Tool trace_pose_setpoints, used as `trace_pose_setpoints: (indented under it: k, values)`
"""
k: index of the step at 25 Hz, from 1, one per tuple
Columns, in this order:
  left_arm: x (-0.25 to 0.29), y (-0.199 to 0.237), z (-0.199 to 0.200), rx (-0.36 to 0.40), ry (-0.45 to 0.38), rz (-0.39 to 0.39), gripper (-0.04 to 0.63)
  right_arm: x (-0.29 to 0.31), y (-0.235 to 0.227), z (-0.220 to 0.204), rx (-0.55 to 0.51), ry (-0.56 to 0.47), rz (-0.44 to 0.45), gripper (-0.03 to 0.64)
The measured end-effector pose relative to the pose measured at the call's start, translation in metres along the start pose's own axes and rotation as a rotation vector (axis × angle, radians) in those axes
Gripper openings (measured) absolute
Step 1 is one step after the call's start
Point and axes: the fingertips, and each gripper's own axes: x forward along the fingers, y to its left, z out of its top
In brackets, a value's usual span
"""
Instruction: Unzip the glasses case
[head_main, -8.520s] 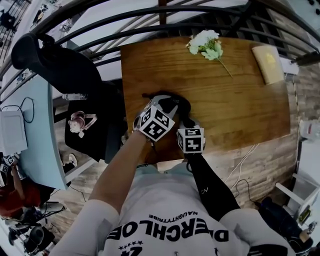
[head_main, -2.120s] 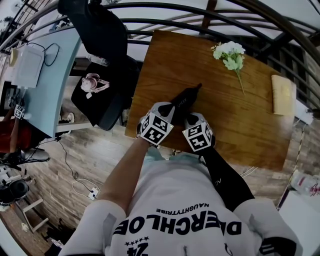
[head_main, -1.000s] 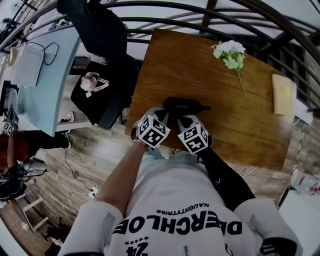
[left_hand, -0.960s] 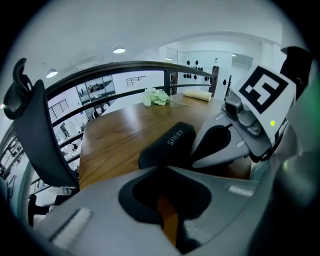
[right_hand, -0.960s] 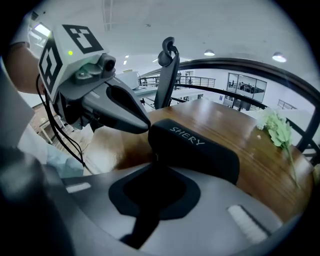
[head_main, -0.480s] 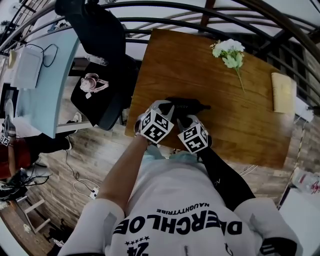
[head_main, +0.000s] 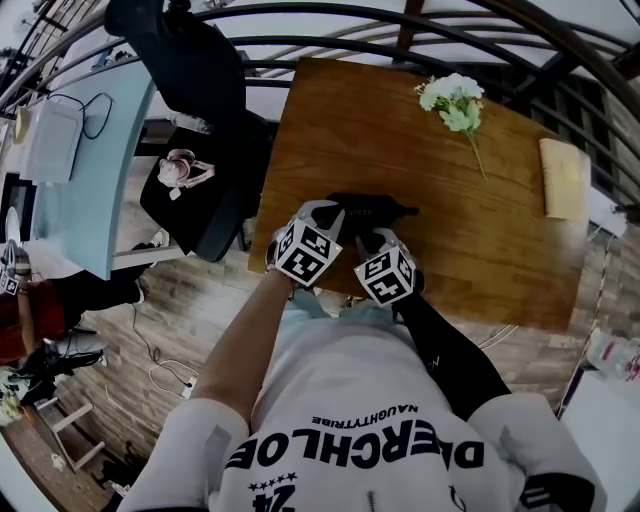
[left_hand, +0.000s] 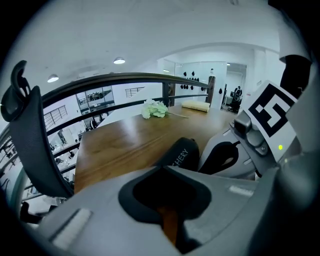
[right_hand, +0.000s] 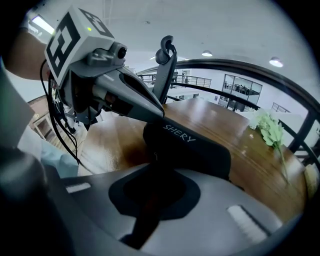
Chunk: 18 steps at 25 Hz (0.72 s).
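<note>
**Wooden table, black case at its near edge, both grippers on it**

The wooden table filled the middle of the head view, with a black office chair standing off its left side. A black glasses case, printed SHERY on its lid, lay flat near the table's near edge, its length running across the person's front.

The left gripper reached in from the left, its jaws drawn together to a thin slit with nothing between them and their tips against the case's left end. The right gripper sat just beside it at the case's near side. Its jaws were clamped on a dark zip tab that ran back from the case's edge.

A sprig of white flowers lay well apart, toward the far right of the table.
</note>
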Motion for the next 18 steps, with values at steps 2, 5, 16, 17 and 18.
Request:
trace_pose_setpoints:
  k: [2, 5, 16, 17, 18]
  values:
    - [0.0, 0.0, 0.0, -0.003, -0.001, 0.002, 0.005, -0.002, -0.003, -0.003, 0.014, 0.0, -0.005, 0.028]
    - [-0.001, -0.001, 0.0, -0.001, -0.002, 0.002, 0.005, -0.005, -0.006, -0.006, 0.029, -0.002, -0.014, 0.028]
    - [-0.003, 0.0, 0.0, 0.003, -0.009, 0.011, 0.005, -0.016, -0.022, -0.017, 0.067, -0.002, -0.061, 0.028]
    - [-0.003, 0.0, 0.0, 0.004, -0.008, 0.012, 0.005, -0.018, -0.024, -0.019, 0.067, -0.003, -0.064, 0.029]
    - [-0.003, -0.001, 0.0, 0.005, -0.007, 0.012, 0.005, -0.019, -0.026, -0.02, 0.065, -0.003, -0.066, 0.029]
